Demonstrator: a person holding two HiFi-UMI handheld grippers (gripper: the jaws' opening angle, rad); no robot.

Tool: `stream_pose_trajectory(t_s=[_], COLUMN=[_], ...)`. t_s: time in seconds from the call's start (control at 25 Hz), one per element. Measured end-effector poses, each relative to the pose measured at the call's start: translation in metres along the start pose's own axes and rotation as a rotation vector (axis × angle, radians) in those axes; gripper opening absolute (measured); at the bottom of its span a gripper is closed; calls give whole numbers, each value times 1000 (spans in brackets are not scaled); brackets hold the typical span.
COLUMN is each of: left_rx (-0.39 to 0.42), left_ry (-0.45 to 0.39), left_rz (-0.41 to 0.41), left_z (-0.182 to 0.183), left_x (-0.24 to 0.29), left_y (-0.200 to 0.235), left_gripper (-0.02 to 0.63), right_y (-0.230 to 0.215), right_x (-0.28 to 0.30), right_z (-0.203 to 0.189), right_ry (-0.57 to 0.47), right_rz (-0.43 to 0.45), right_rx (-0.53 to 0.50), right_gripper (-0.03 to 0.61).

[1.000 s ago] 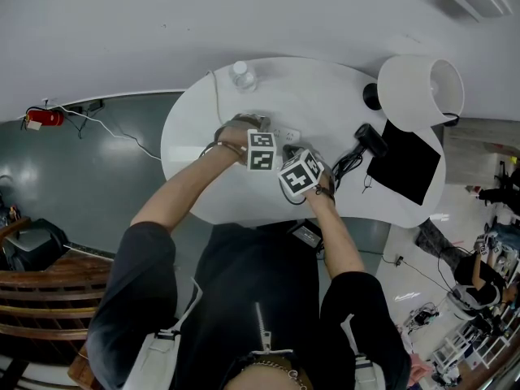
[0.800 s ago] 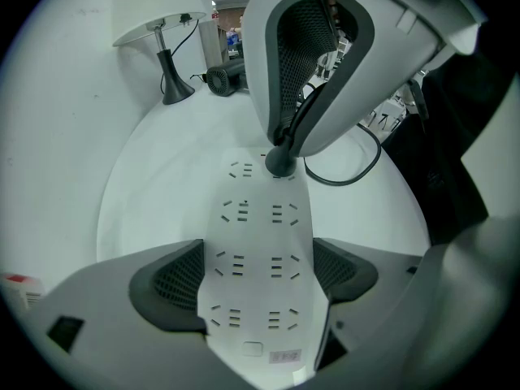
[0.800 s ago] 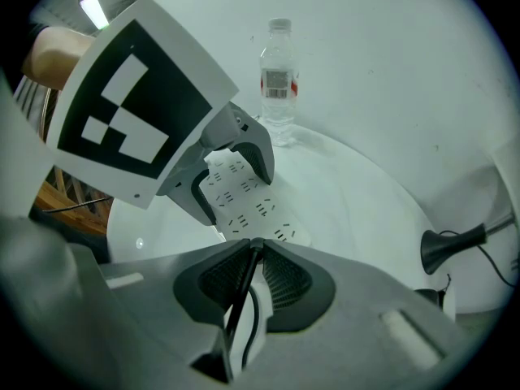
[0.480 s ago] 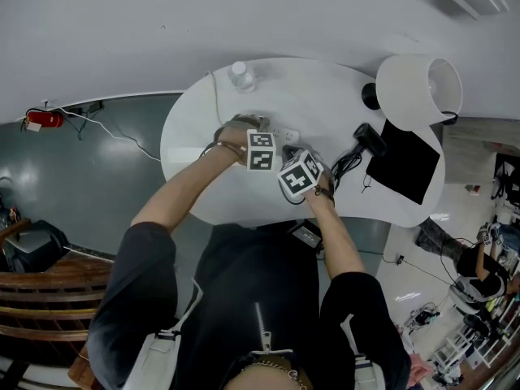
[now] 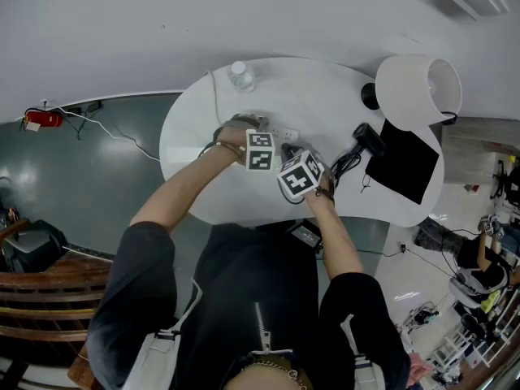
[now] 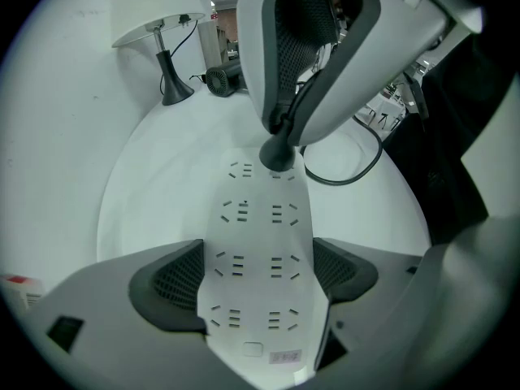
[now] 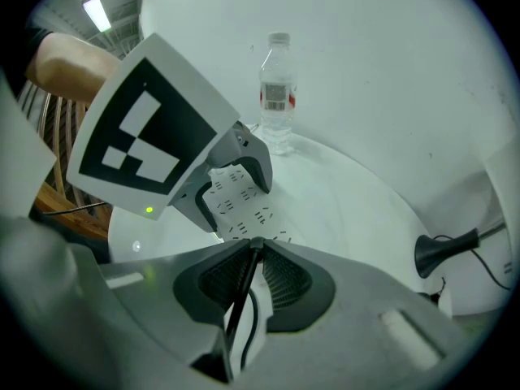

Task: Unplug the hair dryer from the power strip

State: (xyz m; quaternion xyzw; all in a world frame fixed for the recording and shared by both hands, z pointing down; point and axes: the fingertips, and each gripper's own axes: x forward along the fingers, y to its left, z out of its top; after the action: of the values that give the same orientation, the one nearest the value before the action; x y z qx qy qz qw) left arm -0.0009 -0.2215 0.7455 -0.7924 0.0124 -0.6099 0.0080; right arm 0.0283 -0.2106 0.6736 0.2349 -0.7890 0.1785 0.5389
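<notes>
The white power strip [image 6: 258, 258] lies on the white table [image 5: 203, 169], and my left gripper [image 6: 260, 276] is shut on its near end, one pad on each long side. At the strip's far end sits the black plug [image 6: 278, 153] of the hair dryer, still touching the strip. My right gripper [image 7: 252, 254] is shut on that plug, with the black cord [image 7: 242, 295] running back between the pads. The black hair dryer [image 5: 370, 140] lies to the right on the table. In the head view both grippers [image 5: 261, 149] [image 5: 300, 174] meet over the strip [image 5: 286, 134].
A white lamp [image 5: 418, 88] stands at the table's right end, next to a black mat [image 5: 404, 162]. A clear water bottle [image 5: 241, 74] stands at the back edge. The hair dryer's cord [image 6: 357, 157] loops over the table. The table's front edge is close to the person.
</notes>
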Motion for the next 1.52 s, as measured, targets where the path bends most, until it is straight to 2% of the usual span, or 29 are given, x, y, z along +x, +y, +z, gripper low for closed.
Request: stream_pose_trajectory(t_s=[0.56, 0.8, 1.16, 1.52], left_rx=[3, 20, 54, -2], left_ry=[0, -26, -56, -122], left_rz=[4, 9, 94, 152], left_z=[1, 0, -1, 3], left_x=[0, -3, -13, -41], left_y=[0, 0, -1, 2], left_gripper=[401, 402, 400, 400], right_y=[-3, 1, 8, 13], right_x=[-8, -14, -22, -30], right_z=[4, 0, -5, -2], right_ry=[-32, -39, -53, -86], right_rz=[-9, -23, -53, -83], right_rx=[18, 41, 66, 71], right_gripper=[55, 57, 57, 57])
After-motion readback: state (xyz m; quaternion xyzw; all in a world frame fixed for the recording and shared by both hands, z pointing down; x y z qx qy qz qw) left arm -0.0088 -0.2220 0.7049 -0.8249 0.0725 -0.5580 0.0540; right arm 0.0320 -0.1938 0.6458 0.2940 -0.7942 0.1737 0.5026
